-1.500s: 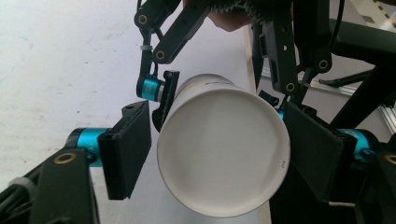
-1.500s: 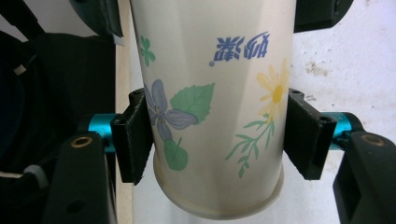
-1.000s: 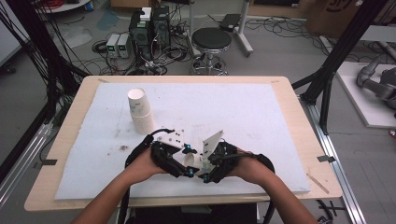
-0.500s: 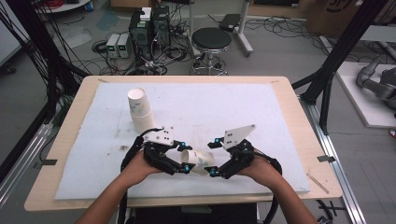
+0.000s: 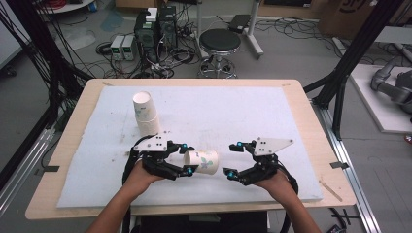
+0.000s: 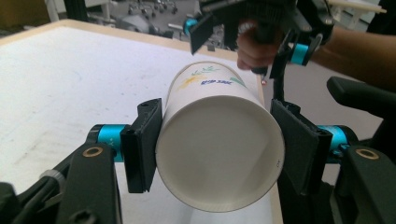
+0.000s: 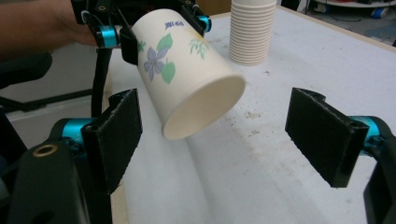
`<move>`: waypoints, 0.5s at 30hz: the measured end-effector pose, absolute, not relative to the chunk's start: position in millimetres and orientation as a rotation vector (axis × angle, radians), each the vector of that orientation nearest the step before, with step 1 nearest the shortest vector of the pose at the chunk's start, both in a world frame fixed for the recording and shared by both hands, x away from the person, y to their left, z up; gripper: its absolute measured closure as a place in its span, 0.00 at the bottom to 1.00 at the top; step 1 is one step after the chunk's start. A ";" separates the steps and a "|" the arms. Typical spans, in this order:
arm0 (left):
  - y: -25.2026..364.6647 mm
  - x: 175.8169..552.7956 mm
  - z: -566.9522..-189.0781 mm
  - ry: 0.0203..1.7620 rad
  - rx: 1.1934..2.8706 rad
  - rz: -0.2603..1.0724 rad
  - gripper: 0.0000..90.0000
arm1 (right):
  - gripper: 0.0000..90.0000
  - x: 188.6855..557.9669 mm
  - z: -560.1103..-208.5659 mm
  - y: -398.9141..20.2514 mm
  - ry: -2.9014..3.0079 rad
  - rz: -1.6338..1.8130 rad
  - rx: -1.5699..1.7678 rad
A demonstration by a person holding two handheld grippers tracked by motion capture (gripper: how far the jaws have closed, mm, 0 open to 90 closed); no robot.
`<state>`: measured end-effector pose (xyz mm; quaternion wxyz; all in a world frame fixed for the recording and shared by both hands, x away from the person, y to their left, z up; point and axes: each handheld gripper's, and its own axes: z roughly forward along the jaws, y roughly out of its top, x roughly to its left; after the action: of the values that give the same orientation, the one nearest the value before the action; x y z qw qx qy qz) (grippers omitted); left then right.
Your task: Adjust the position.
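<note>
- Now the left tongs [image 5: 187, 158] were clenched on the flowered paper cup [image 5: 203, 161], pads pressing its base end, cup lying sideways just above the desk [image 5: 291, 126].
- The right tongs [image 5: 232, 159] had just been opening and stood released, nothing between them; a second ago they met the left pair at the cup, now they were apart.
- Both hands lay low near the front edge.
- A cup stack [image 5: 145, 113] stood behind.

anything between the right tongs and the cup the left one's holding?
Nothing visible. The right tongs stand open and apart from the paper cup, whose open mouth faces them; the left tongs clamp its base end. Only bare white mat lies between.
</note>
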<state>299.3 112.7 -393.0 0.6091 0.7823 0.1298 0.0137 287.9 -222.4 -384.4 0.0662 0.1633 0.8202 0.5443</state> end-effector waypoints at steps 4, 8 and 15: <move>115.5 297.6 -394.5 0.300 1.768 0.044 0.41 | 0.21 285.5 -394.0 -225.5 2.447 1.680 0.504; 116.6 295.6 -393.5 0.288 1.753 0.049 0.41 | 0.22 284.7 -401.9 -226.1 2.446 1.696 0.502; 118.8 292.6 -390.9 0.280 1.725 0.048 0.41 | 0.22 285.3 -405.1 -227.2 2.456 1.711 0.504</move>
<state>292.6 118.8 -390.9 0.6417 0.7567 0.1229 0.0212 285.3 -227.2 -405.1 0.0532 0.1657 0.8079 0.5630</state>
